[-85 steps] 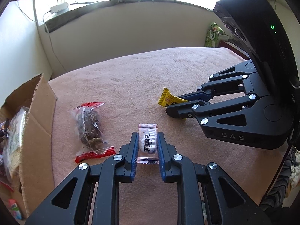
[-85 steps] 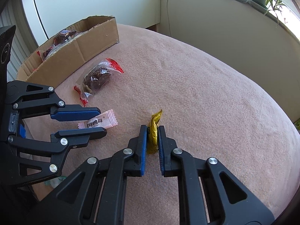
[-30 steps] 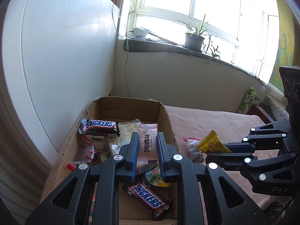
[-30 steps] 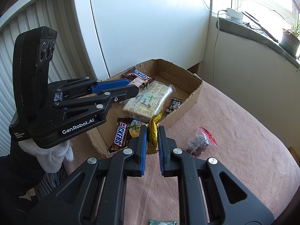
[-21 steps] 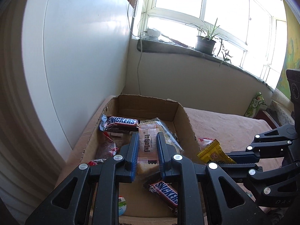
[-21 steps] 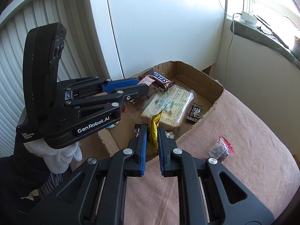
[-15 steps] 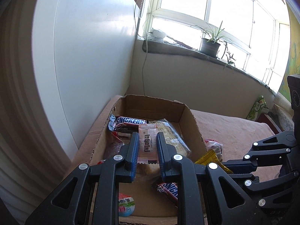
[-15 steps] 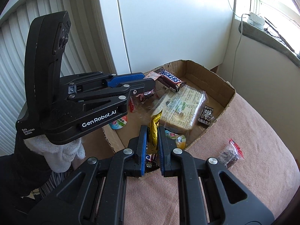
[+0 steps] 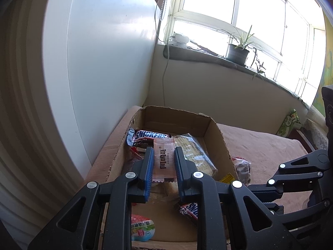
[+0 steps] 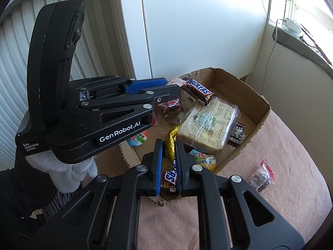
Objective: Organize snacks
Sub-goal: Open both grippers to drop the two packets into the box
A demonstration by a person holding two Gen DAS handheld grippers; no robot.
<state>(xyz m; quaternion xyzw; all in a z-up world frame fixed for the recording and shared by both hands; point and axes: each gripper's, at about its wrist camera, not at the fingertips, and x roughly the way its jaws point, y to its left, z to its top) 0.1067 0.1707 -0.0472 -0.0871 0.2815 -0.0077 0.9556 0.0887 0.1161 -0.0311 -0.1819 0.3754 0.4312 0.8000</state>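
Left gripper (image 10: 164,87): matte black linkage fingers with silver rivets, blue ribbed pads, white "GenRobot.AI" and "Data Acquisition System" lettering, tall curved black housing. Right gripper (image 10: 169,164): the same black fingers, silver rivets and blue ribbed pads. The person's left hand (image 10: 68,170) wears a white knit glove below a dark sleeve (image 10: 25,189).

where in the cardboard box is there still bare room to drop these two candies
Bare floor shows at the cardboard box far end, beyond the Snickers bar and bread pack. The near half is crowded with wrappers, another Snickers bar and a jelly cup.
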